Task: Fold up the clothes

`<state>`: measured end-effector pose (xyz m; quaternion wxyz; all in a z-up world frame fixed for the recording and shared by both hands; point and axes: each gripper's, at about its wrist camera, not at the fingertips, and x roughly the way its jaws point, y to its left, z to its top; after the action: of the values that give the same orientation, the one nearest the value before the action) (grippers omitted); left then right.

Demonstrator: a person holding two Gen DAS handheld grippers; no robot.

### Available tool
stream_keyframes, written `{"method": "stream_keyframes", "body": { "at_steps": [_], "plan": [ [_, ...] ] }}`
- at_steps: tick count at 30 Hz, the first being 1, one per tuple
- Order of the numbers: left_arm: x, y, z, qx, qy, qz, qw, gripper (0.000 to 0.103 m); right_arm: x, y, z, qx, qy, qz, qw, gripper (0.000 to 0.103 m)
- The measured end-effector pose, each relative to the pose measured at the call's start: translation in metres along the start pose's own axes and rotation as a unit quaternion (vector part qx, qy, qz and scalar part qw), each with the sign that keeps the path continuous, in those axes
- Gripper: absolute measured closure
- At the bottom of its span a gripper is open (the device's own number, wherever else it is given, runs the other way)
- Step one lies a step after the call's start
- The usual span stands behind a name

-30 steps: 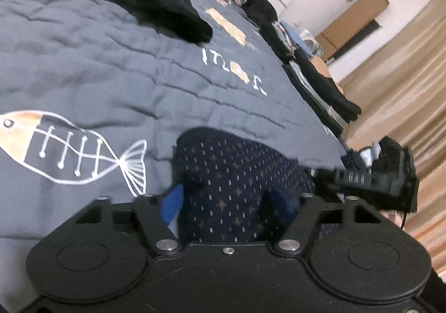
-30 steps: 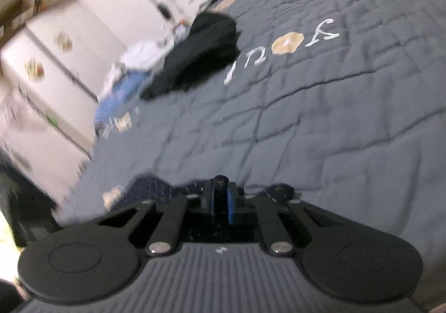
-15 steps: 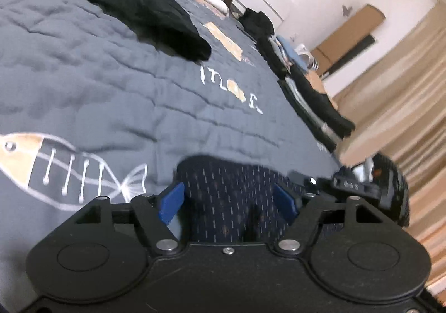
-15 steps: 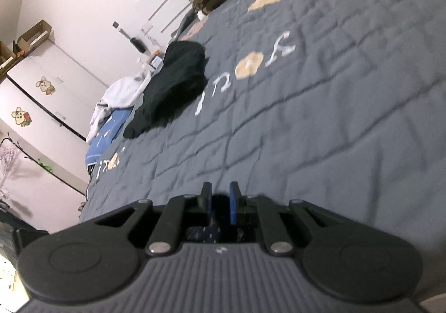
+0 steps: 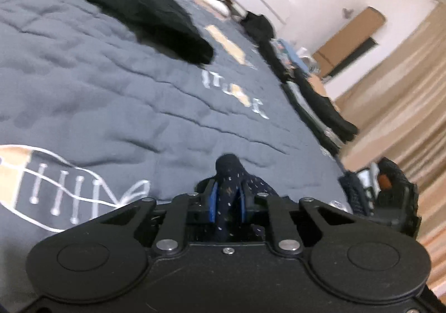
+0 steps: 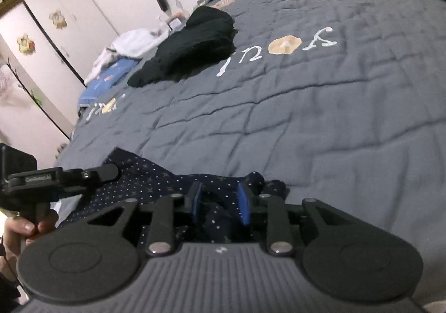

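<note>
Grey quilted bedding [image 6: 320, 123] with a fish drawing and pale letters carries all that we see. Nearest to us lies one navy patterned garment [image 6: 156, 187] at the bed's near edge, and we count two grippers on it. Our left gripper [image 5: 227, 201] has just been closing: half a second ago its blue pads stood wide over the flat cloth, now they pinch a raised fold of the navy garment between them. Our right gripper [image 6: 221, 201] has just been opening; before it was almost shut, now its jaws stand a little apart with navy cloth bunched between them, but we cannot tell if the pads press it. In the right wrist view a hand [image 6: 19, 232] grips the left tool's handle. Farther on, one black garment [image 6: 192, 48] lies loose on the bedding. Beyond it we see a stack of dark folded clothes [image 5: 320, 106] along the far edge, a white wardrobe [image 6: 64, 34] and beige curtains [image 5: 404, 89].
</note>
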<state>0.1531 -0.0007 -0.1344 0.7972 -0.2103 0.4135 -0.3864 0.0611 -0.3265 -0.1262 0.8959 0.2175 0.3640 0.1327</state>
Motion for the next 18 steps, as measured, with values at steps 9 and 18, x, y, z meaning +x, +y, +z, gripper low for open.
{"method": "stream_keyframes", "body": {
  "at_steps": [9,18],
  "plan": [
    [-0.013,0.001,0.009,-0.004,-0.001,-0.026,0.9997,0.048,-0.026,0.009,0.022,-0.003,-0.020,0.009,1.000,0.073],
    [0.017,0.009,0.003,-0.015,0.023,-0.013,0.9996,0.077,-0.029,0.043,0.014,-0.026,0.003,0.075,0.997,0.067]
  ]
}}
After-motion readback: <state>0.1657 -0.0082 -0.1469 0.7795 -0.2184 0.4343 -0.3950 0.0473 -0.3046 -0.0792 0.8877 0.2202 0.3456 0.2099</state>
